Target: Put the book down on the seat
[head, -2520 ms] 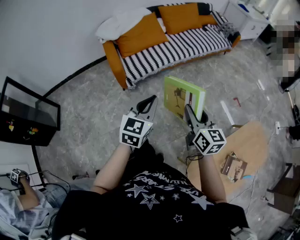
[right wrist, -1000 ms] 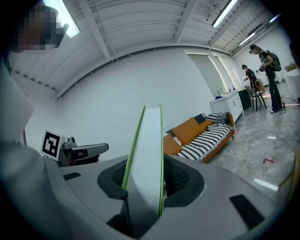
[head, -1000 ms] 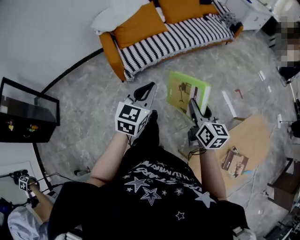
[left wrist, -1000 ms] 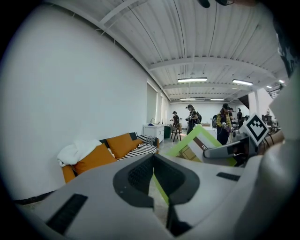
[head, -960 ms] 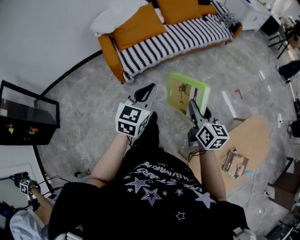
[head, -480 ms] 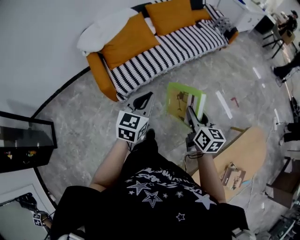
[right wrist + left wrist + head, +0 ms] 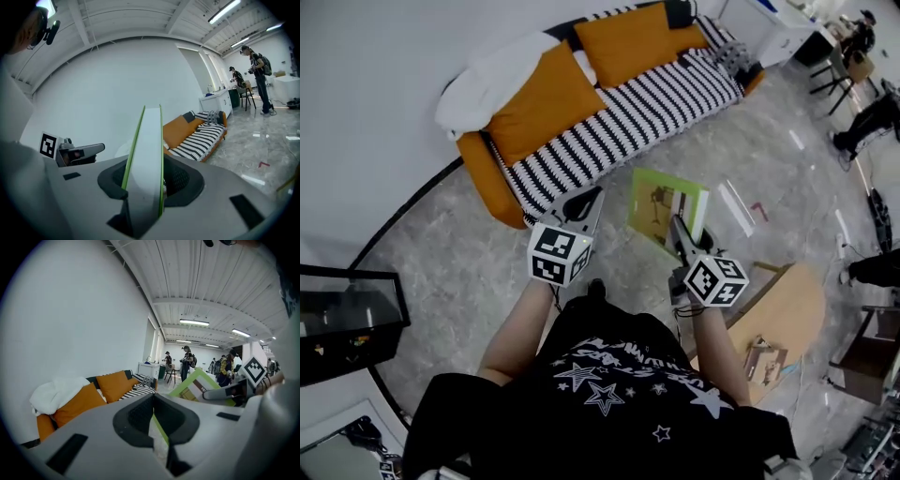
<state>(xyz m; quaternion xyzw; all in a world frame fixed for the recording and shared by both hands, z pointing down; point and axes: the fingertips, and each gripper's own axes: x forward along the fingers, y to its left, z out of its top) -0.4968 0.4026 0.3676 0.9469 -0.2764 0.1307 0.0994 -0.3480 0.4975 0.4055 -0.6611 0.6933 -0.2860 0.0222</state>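
A thin green book (image 7: pixel 666 206) stands on edge above the grey floor, with my right gripper (image 7: pixel 678 230) shut on its lower edge. In the right gripper view the book (image 7: pixel 145 154) rises edge-on between the jaws. My left gripper (image 7: pixel 583 202) is beside it to the left, shut with nothing in it. The left gripper view shows its jaws meeting (image 7: pixel 153 404) and the book (image 7: pixel 197 384) off to the right. Just ahead of both grippers is the sofa, with a black-and-white striped seat (image 7: pixel 619 108) and orange cushions (image 7: pixel 539 94).
A white blanket (image 7: pixel 492 80) lies over the sofa's left end. At the lower right a round wooden table (image 7: pixel 792 305) carries a small booklet (image 7: pixel 764 358). At the left is a black glass-topped stand (image 7: pixel 347 323). A white cabinet (image 7: pixel 773 23) and people are far right.
Both grippers and the book have moved closer to the sofa, which now lies lower and larger in the head view. The grip on the book is unchanged.
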